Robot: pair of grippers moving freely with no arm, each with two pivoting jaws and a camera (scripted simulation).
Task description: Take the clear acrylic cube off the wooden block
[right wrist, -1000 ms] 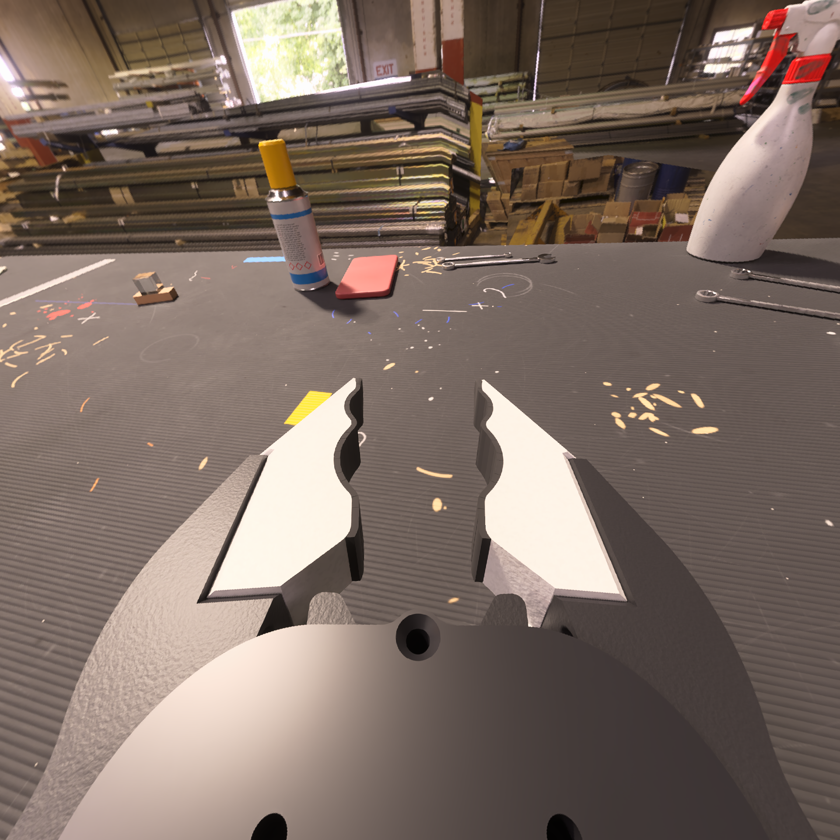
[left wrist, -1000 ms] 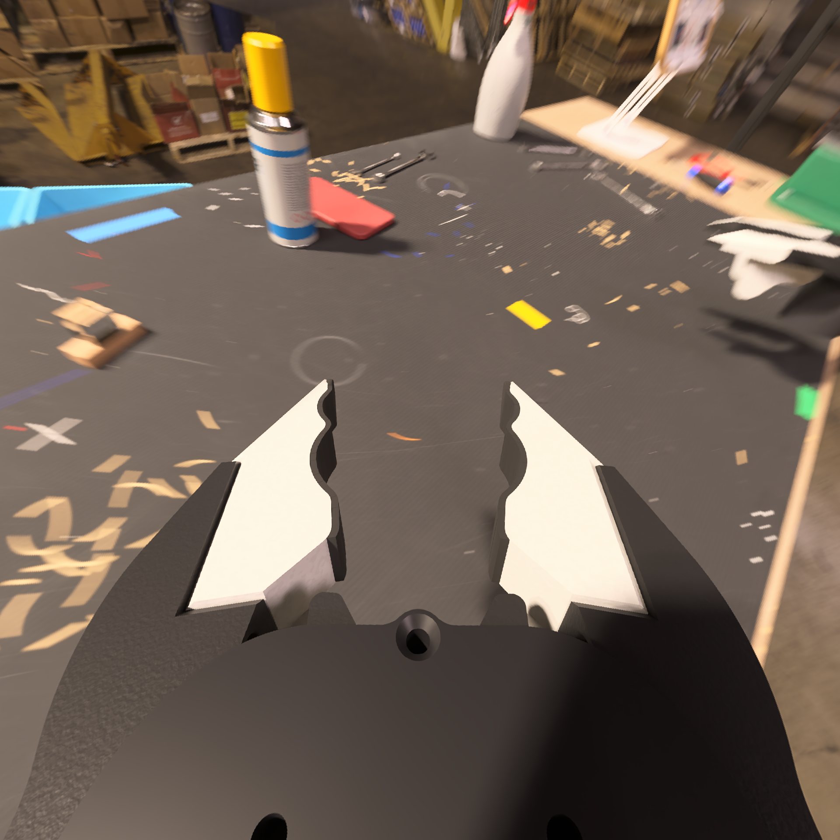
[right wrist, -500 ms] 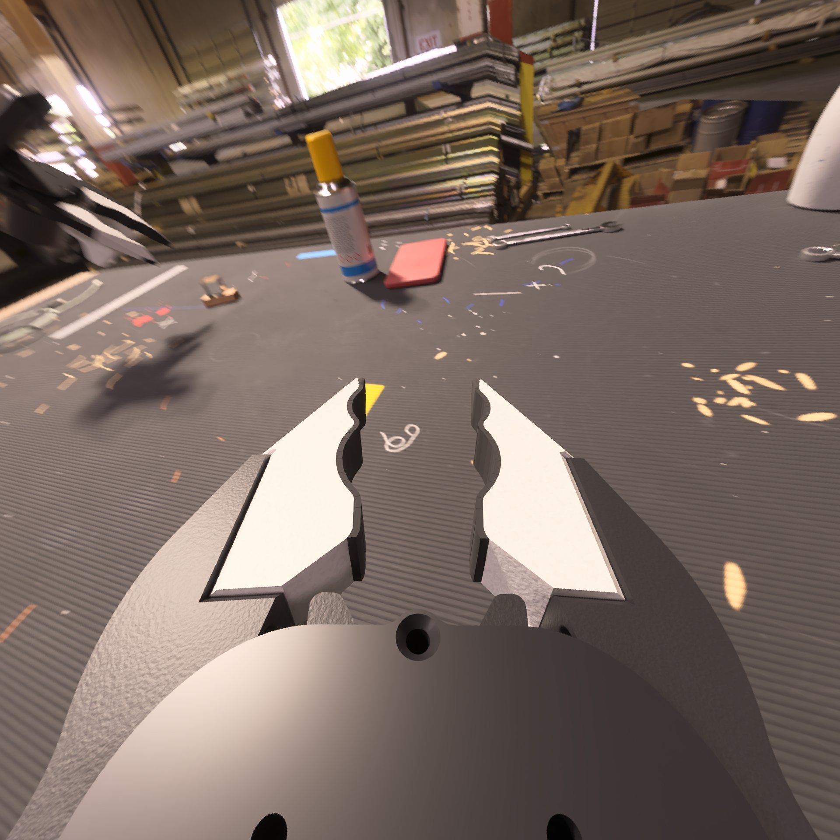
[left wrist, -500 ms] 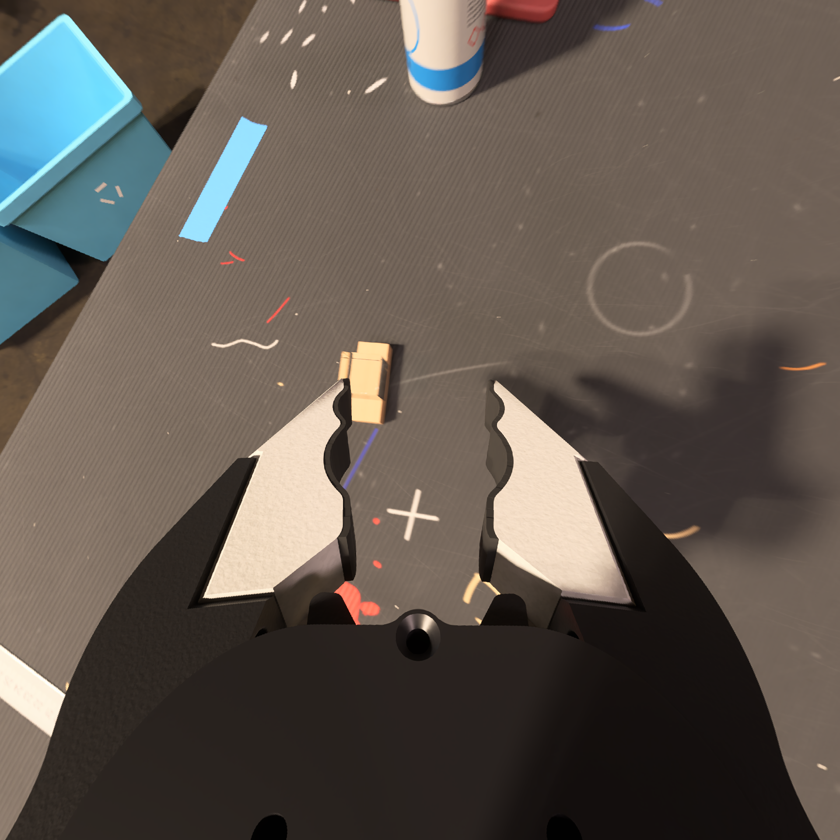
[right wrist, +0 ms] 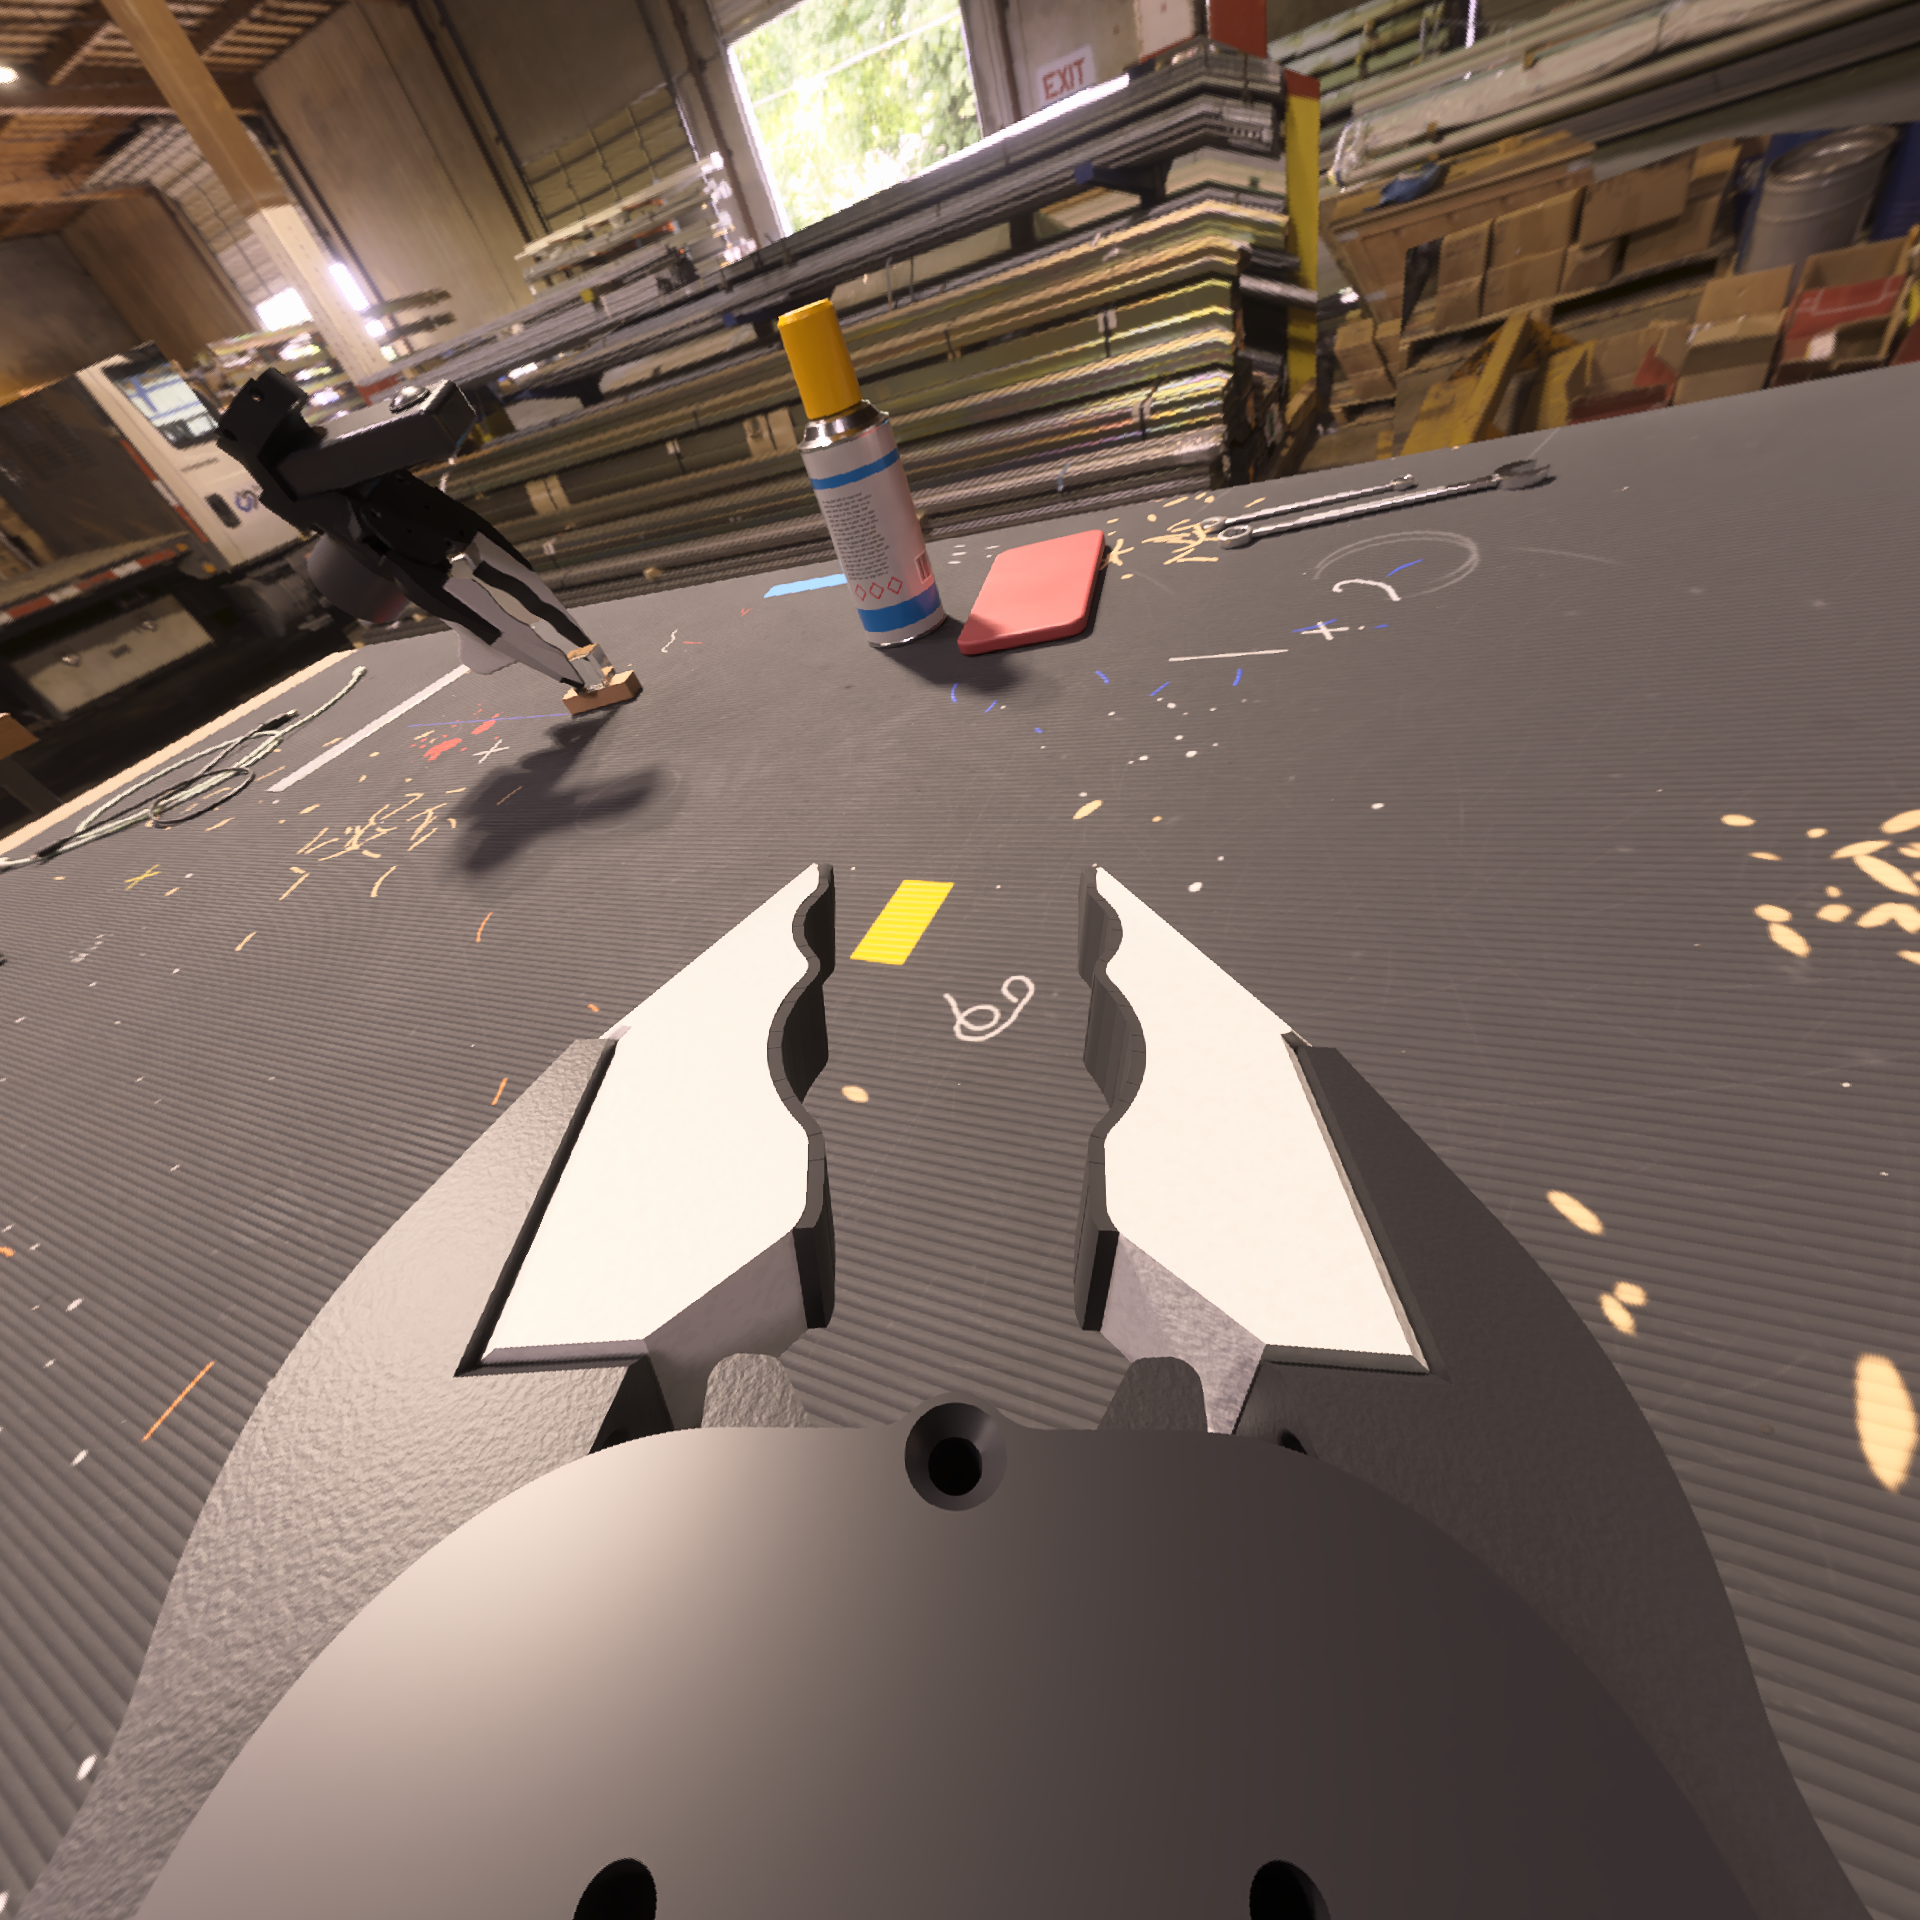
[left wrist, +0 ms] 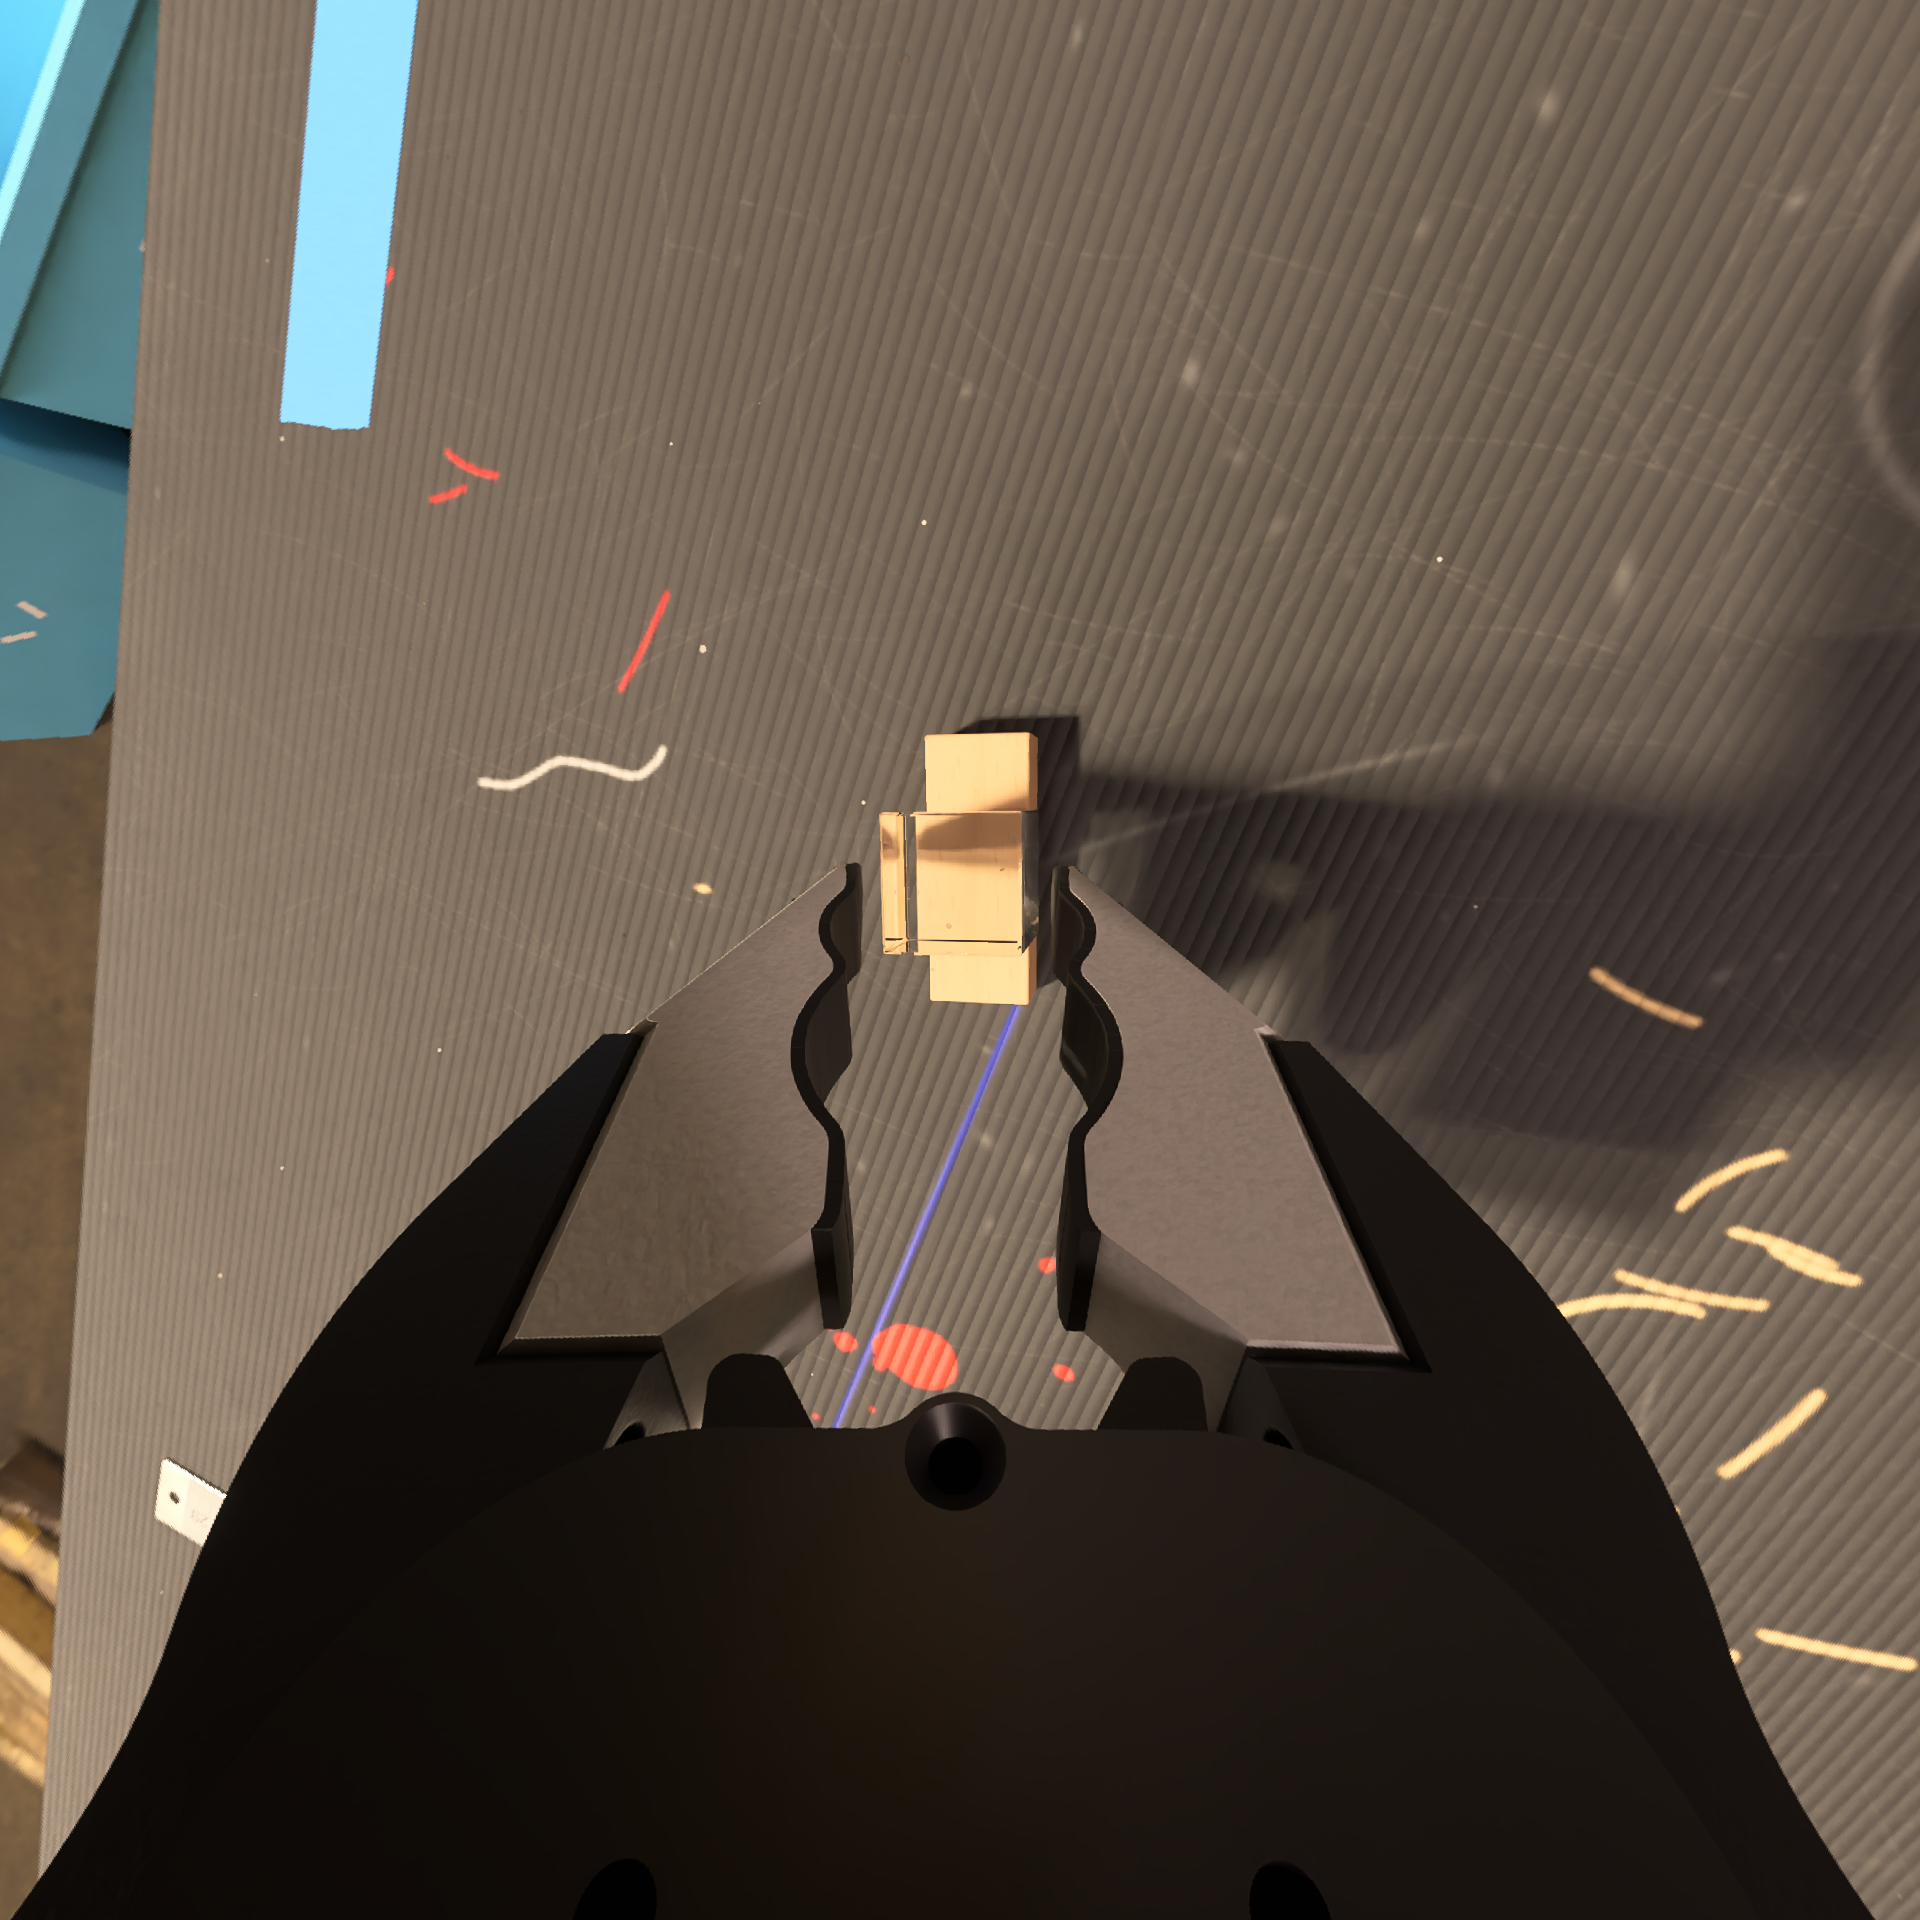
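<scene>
The clear acrylic cube (left wrist: 966, 883) sits on the light wooden block (left wrist: 980, 771), which lies on the dark mat. My left gripper (left wrist: 956, 883) points down at them. Its jaws are narrowed, with one fingertip on each side of the cube and a slim gap still showing on the left side. In the right wrist view the left gripper (right wrist: 582, 665) is far off at the left, tilted down with its tips at the block (right wrist: 613, 688). My right gripper (right wrist: 956, 883) is open and empty, low over the mat near a yellow tape patch (right wrist: 902, 921).
A yellow-capped spray can (right wrist: 868, 499) and a red pad (right wrist: 1034, 592) stand behind the middle of the table. Wrenches (right wrist: 1371, 499) lie at the back right and a cable (right wrist: 197, 779) at the left edge. A blue bin (left wrist: 52, 364) sits beyond the table's left edge.
My left gripper has moved forward and down onto the block, and its jaws have narrowed around the cube. My right gripper has moved slightly forward and stayed open.
</scene>
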